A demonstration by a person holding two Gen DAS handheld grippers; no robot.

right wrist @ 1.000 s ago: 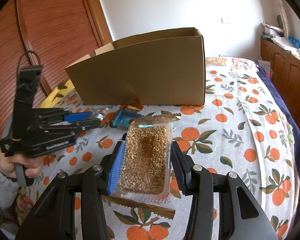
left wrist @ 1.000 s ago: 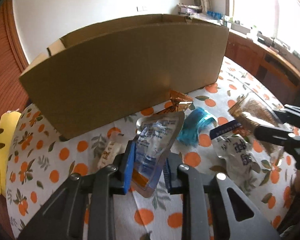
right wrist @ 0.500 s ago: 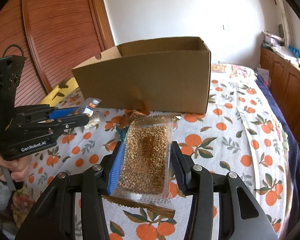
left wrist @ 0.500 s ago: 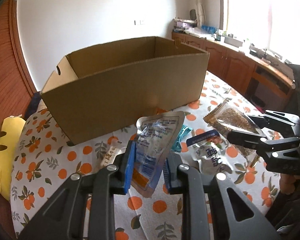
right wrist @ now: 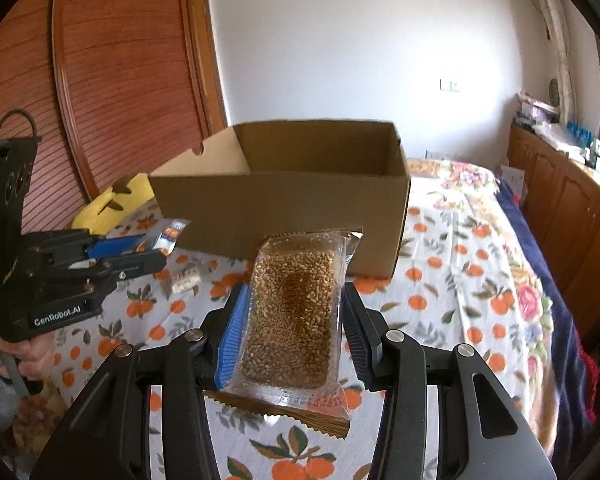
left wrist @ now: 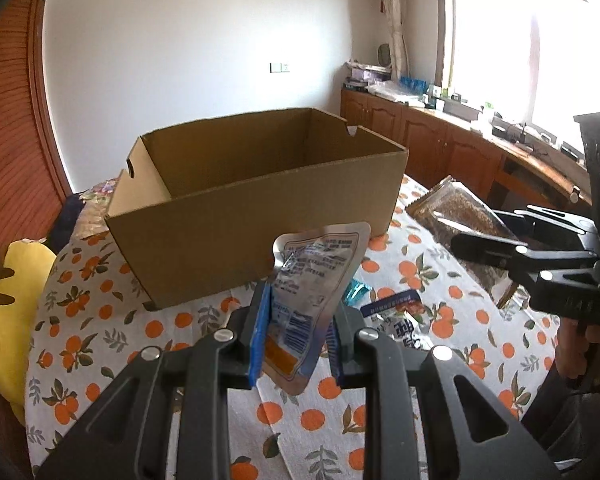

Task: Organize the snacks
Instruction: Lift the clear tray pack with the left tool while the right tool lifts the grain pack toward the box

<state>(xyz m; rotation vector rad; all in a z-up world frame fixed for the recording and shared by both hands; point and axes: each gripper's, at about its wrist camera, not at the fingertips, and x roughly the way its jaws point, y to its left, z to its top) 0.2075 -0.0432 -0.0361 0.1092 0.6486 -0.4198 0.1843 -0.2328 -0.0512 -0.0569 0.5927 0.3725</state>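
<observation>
Your left hand-held gripper is clamped on a silver pouch, your right hand-held gripper on a clear grain bar packet, both short of the open cardboard box. Carry each above the box's near wall, then release well inside, one after the other, so neither snags the rim.

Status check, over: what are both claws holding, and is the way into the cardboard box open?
Left claw shut on silver pouch. Right claw shut on grain bar packet. Both short of cardboard box, top open. Nothing between.
</observation>
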